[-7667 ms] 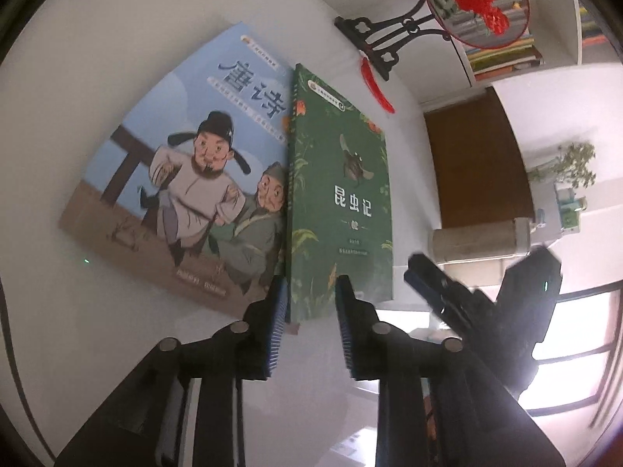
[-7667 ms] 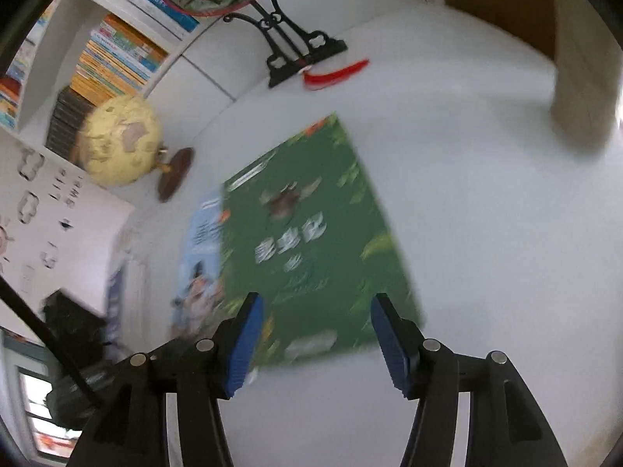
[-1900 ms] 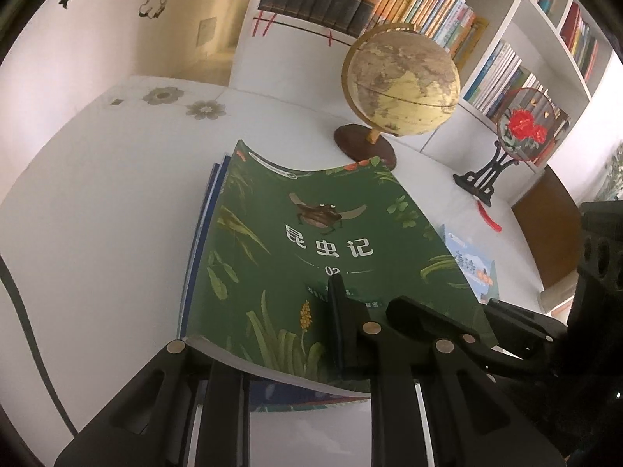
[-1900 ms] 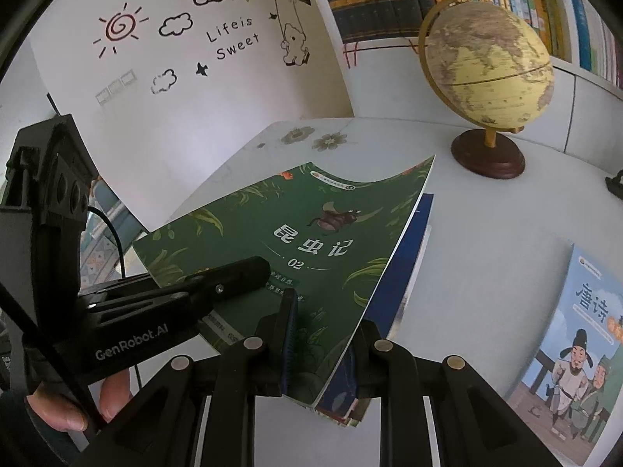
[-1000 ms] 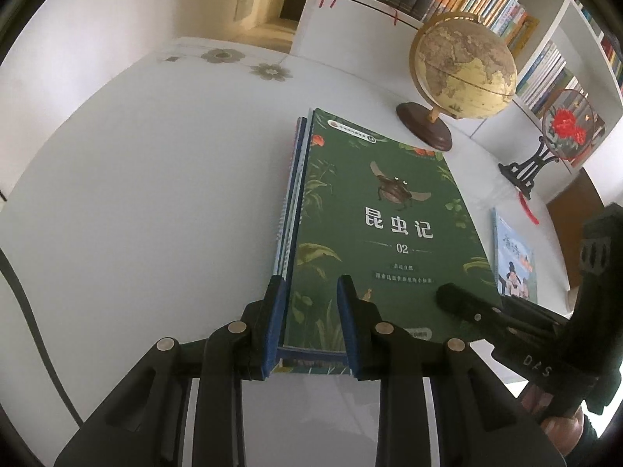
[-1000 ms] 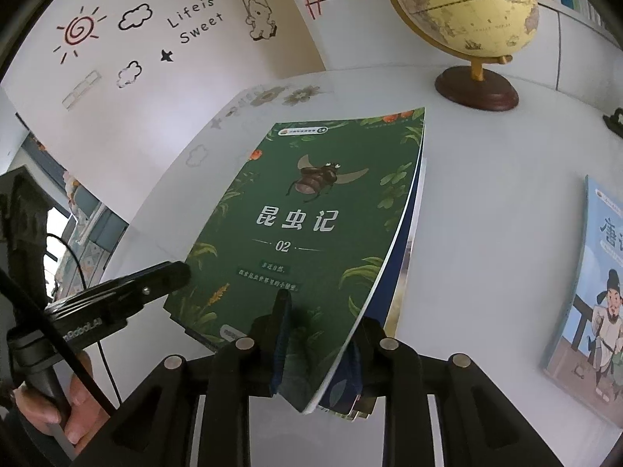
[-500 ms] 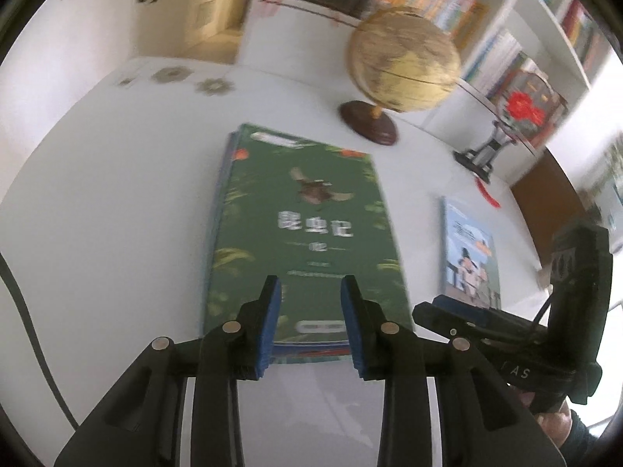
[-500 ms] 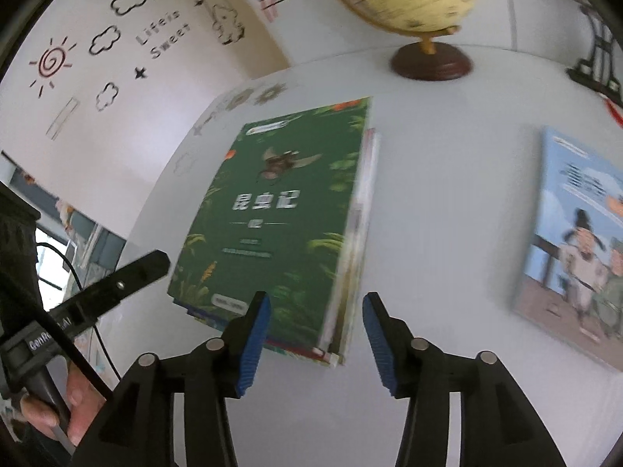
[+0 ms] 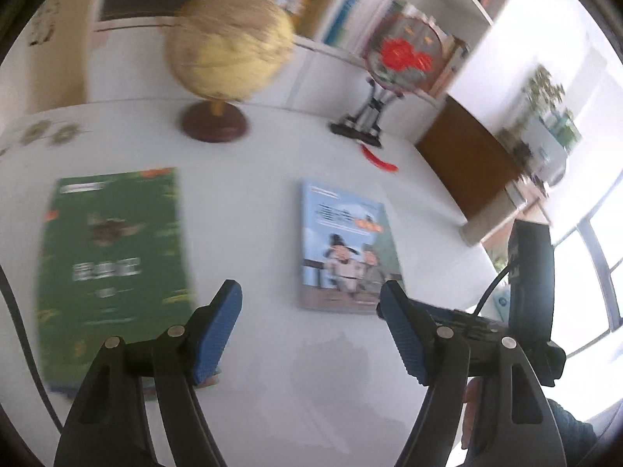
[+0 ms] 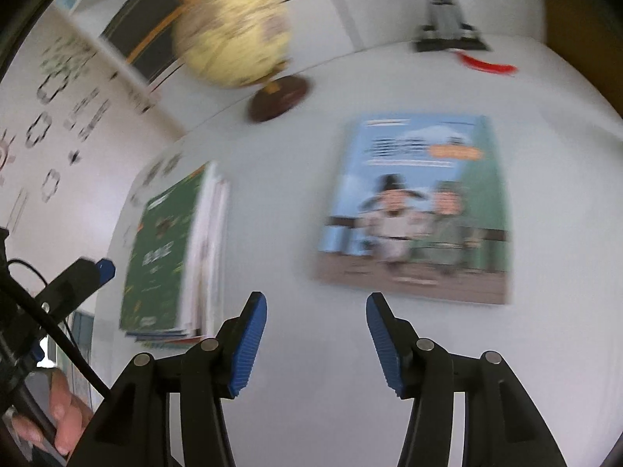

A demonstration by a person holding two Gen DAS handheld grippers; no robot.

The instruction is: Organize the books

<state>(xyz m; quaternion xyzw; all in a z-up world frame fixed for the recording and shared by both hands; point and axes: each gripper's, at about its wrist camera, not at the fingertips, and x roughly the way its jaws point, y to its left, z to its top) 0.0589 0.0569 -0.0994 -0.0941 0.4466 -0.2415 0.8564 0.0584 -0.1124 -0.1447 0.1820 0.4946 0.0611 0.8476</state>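
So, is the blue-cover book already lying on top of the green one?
No, the blue-cover book lies alone on the white table, apart from the green-topped stack.

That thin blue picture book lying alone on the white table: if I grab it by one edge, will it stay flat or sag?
The thin blue picture book looks like a slim softcover, so held by one edge it would probably droop. It lies flush on the smooth white table, so getting a finger under it may be awkward and it may slide when pushed. It is probably light.
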